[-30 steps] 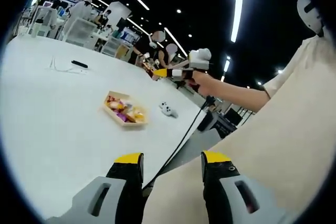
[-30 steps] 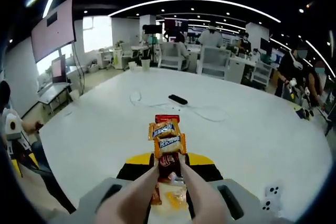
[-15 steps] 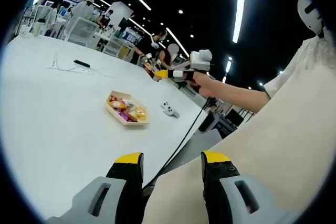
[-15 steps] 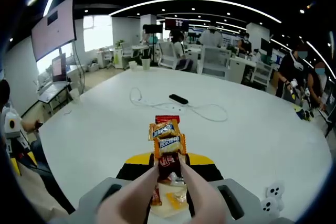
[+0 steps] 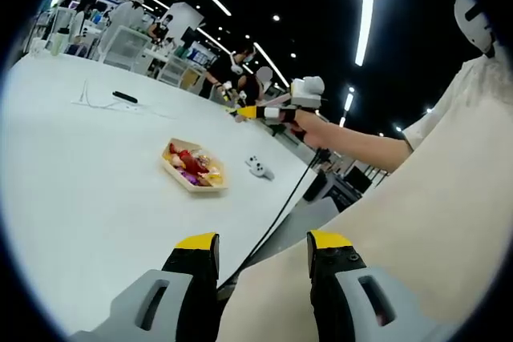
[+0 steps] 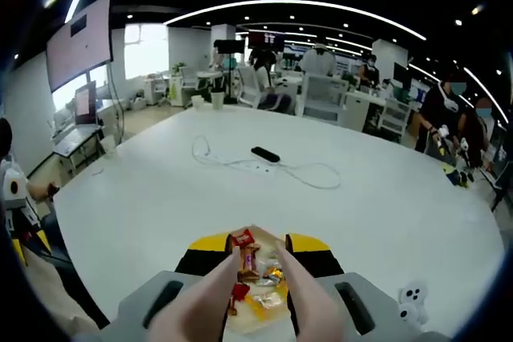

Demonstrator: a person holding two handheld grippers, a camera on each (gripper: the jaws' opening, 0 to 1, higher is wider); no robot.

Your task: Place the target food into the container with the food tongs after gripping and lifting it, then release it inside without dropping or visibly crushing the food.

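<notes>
In the left gripper view a shallow wooden tray (image 5: 217, 187) of wrapped snacks (image 5: 191, 165) lies on the white table (image 5: 72, 174). A person's hand holds my right gripper (image 5: 248, 110) in the air above and behind it. My left gripper (image 5: 256, 251) hangs open and empty by the table's near edge. In the right gripper view, my right gripper (image 6: 258, 244) is shut on beige food tongs (image 6: 210, 290). Their arms converge over the tray (image 6: 258, 324). The red and orange packets (image 6: 243, 239) lie in the tray just under the tong tips. Whether the tips still touch them is unclear.
A white game controller (image 5: 256, 167) (image 6: 413, 302) lies beside the tray. A black remote (image 6: 264, 153) and a white cable (image 6: 296, 170) lie farther out on the table. A black cable (image 5: 280, 206) hangs from the right gripper. Desks and people stand beyond.
The strip of orange and red packets stood up in the tongs before. Now it lies in the tray among the other snacks, and the tong tips are bare.
</notes>
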